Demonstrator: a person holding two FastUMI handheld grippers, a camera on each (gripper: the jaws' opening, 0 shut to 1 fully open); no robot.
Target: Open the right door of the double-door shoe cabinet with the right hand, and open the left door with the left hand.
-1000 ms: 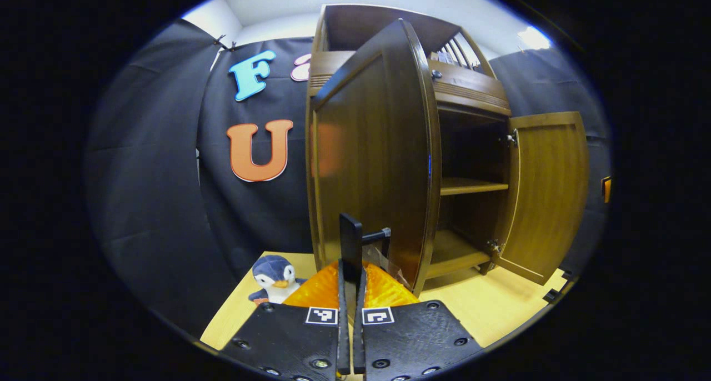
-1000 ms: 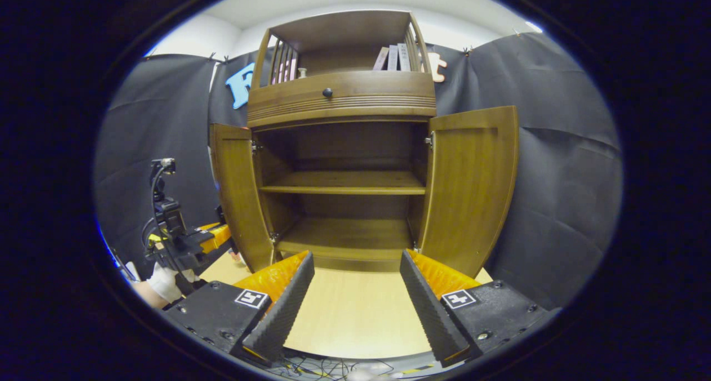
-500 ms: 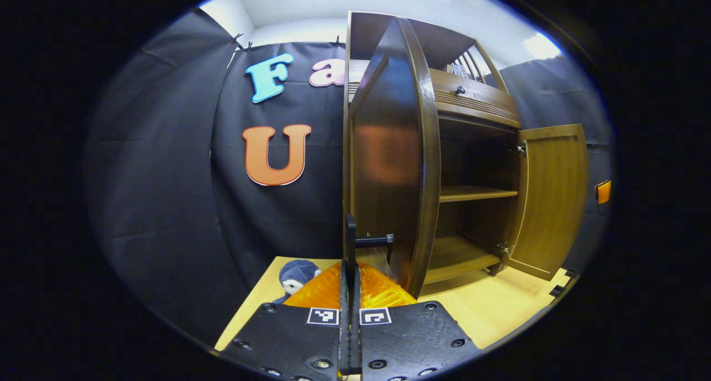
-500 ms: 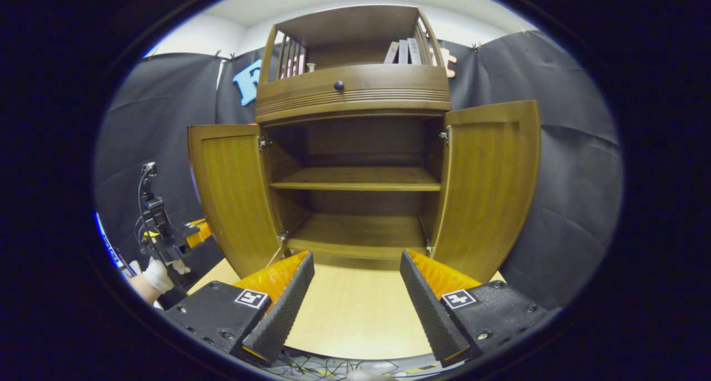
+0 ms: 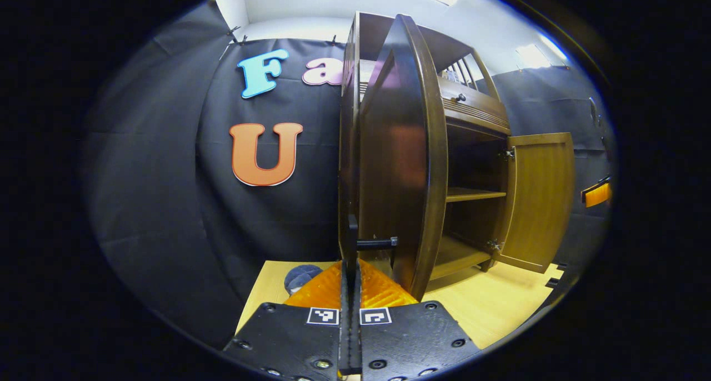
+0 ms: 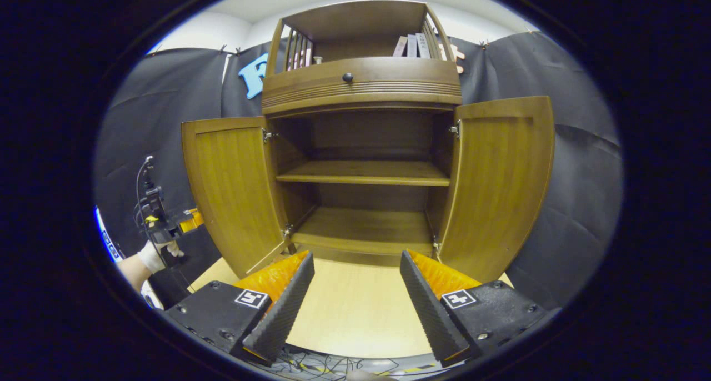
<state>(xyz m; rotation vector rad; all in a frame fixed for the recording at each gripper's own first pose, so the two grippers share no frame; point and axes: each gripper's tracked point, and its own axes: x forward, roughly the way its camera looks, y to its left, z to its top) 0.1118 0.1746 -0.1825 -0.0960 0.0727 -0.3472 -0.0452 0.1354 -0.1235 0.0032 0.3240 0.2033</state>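
Brown wood makes up the shoe cabinet (image 6: 361, 86), which stands on a pale bench (image 6: 355, 309) against the black cloth wall. In the right gripper view both doors stand wide open: the left door (image 6: 233, 186) swung out to the left, the right door (image 6: 500, 181) swung out to the right, with the middle shelf (image 6: 364, 173) and the bottom shelf (image 6: 366, 231) bare between them. A drawer with a small dark knob (image 6: 348, 77) sits above the doors, and books (image 6: 412, 45) lean in the open top compartment. The right gripper (image 6: 355, 297) hovers near the front of the bench, its fingers spread wide apart and holding nothing. At the far left of that view a gloved hand (image 6: 155, 253) holds the left gripper (image 5: 351, 247) beside the left door. In the left gripper view its fingers are closed together on the dark bar handle (image 5: 373, 242) at the door's outer face. A plush toy (image 5: 303, 275) lies on the bench just beyond those fingers.
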